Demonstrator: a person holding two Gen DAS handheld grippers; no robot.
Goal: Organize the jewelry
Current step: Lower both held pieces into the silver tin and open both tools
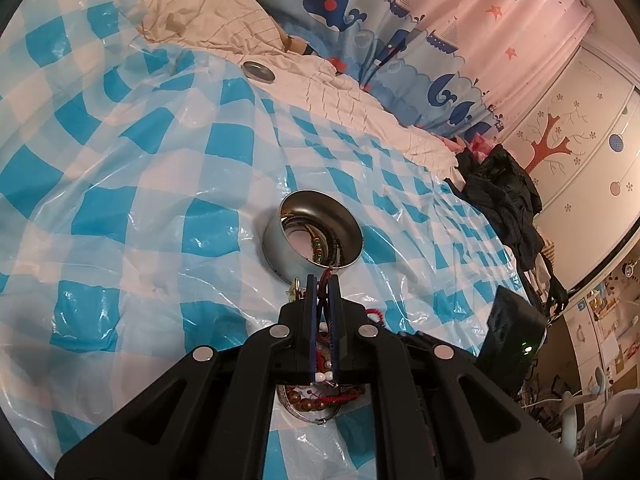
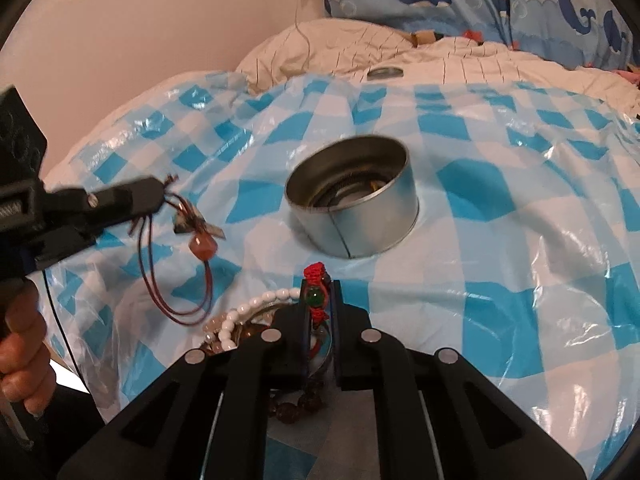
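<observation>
A round metal tin (image 1: 312,236) sits on the blue-and-white checked plastic sheet (image 1: 160,208) with jewelry inside; it also shows in the right wrist view (image 2: 354,208). My left gripper (image 1: 323,280) is shut on a dark red cord necklace (image 2: 176,280) with an orange stone pendant (image 2: 202,245), held just short of the tin's rim. In the right wrist view the left gripper (image 2: 158,196) is at the left, above the sheet. My right gripper (image 2: 320,286) is shut on a red braided bracelet (image 2: 316,276) with a green bead. A pile of bead bracelets (image 2: 244,314) lies under it.
The tin's lid (image 1: 259,71) lies far back on the white quilt (image 1: 340,92). A whale-print curtain (image 1: 400,32) hangs behind the bed. Dark clothes (image 1: 504,196) lie at the bed's right edge. A black device (image 1: 516,332) with a green light sits at right.
</observation>
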